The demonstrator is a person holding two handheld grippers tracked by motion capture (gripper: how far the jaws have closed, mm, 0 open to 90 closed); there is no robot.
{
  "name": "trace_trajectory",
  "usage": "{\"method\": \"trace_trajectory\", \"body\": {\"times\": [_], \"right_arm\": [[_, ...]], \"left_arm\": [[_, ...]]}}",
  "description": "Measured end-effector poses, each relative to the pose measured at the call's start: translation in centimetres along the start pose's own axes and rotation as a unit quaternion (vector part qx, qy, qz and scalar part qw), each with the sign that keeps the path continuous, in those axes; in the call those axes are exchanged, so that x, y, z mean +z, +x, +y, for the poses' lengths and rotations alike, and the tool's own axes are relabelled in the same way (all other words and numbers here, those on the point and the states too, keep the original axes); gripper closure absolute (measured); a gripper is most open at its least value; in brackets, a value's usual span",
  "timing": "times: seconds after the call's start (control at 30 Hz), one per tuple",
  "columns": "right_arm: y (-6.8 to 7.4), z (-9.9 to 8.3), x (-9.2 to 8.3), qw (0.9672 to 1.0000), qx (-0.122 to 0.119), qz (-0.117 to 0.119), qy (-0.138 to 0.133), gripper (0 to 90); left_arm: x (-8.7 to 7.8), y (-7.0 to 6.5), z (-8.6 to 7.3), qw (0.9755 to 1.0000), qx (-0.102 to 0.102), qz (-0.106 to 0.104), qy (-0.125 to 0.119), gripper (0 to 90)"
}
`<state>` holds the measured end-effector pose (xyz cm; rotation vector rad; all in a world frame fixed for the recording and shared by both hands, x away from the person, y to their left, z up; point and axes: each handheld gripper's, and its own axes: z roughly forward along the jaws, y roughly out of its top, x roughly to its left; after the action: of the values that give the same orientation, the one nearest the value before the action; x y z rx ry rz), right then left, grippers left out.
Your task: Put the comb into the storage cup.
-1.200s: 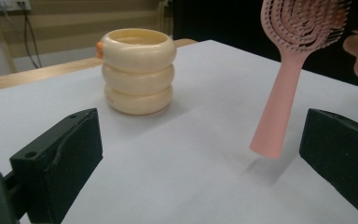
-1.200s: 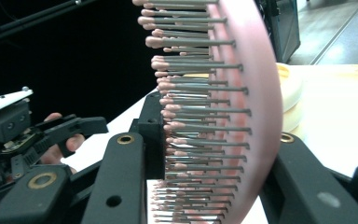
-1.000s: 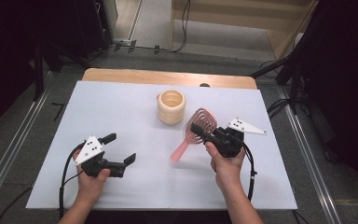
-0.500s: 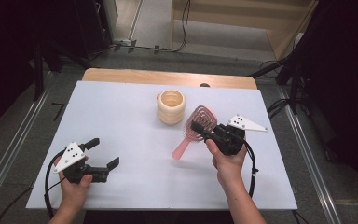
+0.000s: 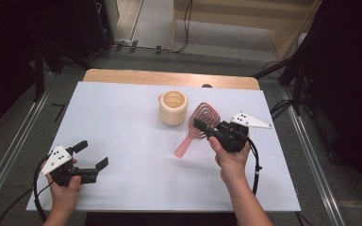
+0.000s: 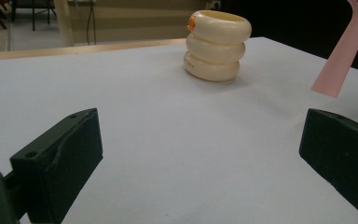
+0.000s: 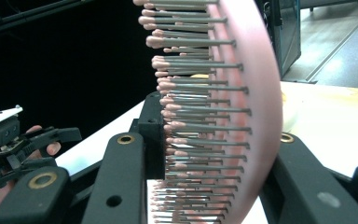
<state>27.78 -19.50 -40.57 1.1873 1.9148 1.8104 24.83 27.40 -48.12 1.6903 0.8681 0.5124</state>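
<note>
A pink hairbrush [image 5: 197,127] is held just above the white table, head to the back right, handle pointing toward the front left. My right gripper [image 5: 202,128] is shut on its head; up close the brush [image 7: 214,116] stands on edge between the jaws, bristles facing left. A cream ribbed cup [image 5: 173,108] stands upright just left of the brush head, and it is also the cup [image 6: 217,45] ahead in the left gripper view, with the pink handle [image 6: 342,51] at the right. My left gripper [image 5: 92,157] is open and holds nothing at the table's front left corner.
The white table top [image 5: 122,122] lies on a wooden table whose edge [image 5: 169,77] shows at the back. Metal rails run along both sides on the floor. Cables trail from both grippers. In the right gripper view, the left gripper [image 7: 23,140] appears far off.
My left gripper has drawn back toward the front left corner of the table, staying open. The right gripper with the brush has barely moved.
</note>
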Motion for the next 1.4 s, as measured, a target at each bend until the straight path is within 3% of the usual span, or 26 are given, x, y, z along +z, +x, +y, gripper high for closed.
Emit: {"method": "trace_trajectory", "body": {"times": [0.23, 0.47, 1.4], "right_arm": [[-0.4, 0.7, 0.4, 1.0, -0.004, -0.005, 0.006, 61.8], [-0.3, 2.5, 0.5, 0.9999, -0.014, -0.008, -0.005, 61.9], [-1.0, 5.8, 2.2, 0.9995, -0.027, -0.014, -0.01, 61.9]], "left_arm": [[-0.1, 0.1, -0.3, 1.0, 0.004, -0.005, -0.004, 0.0], [-0.2, 0.4, -0.5, 0.9997, -0.016, -0.005, -0.016, 0.0], [0.0, 0.5, -0.6, 0.9998, -0.018, -0.006, -0.012, 0.0]]}}
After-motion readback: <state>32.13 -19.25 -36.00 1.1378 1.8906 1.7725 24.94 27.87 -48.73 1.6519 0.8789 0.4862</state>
